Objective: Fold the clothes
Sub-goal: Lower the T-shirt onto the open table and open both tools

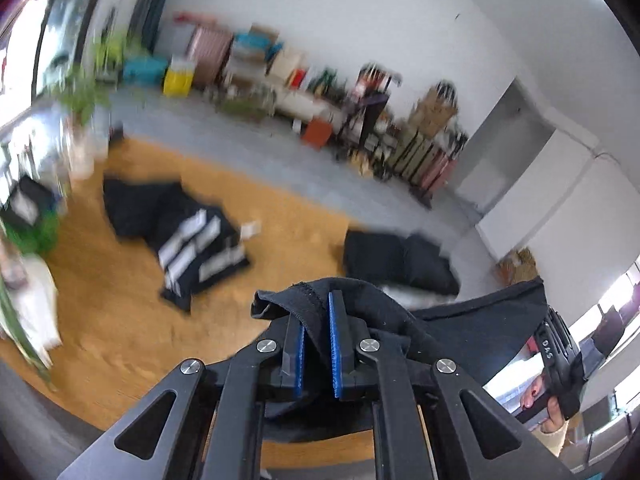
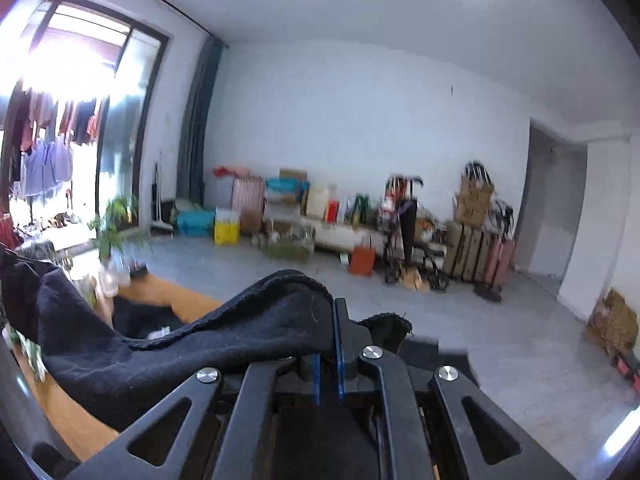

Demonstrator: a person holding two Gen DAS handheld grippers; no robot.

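Observation:
My left gripper (image 1: 318, 316) is shut on the hem of a black garment (image 1: 472, 332), which stretches in the air to the right toward my right gripper (image 1: 556, 344), seen at the right edge in a hand. In the right wrist view my right gripper (image 2: 330, 320) is shut on the same black garment (image 2: 168, 344), which drapes off to the left. Both grippers hold it lifted above the wooden table (image 1: 120, 280).
On the table lie a black garment with white print (image 1: 188, 232) and a folded black garment (image 1: 400, 260) at the far edge. Plants (image 1: 84, 92) stand at the table's left end. Boxes, bags and suitcases (image 2: 360, 216) line the far wall.

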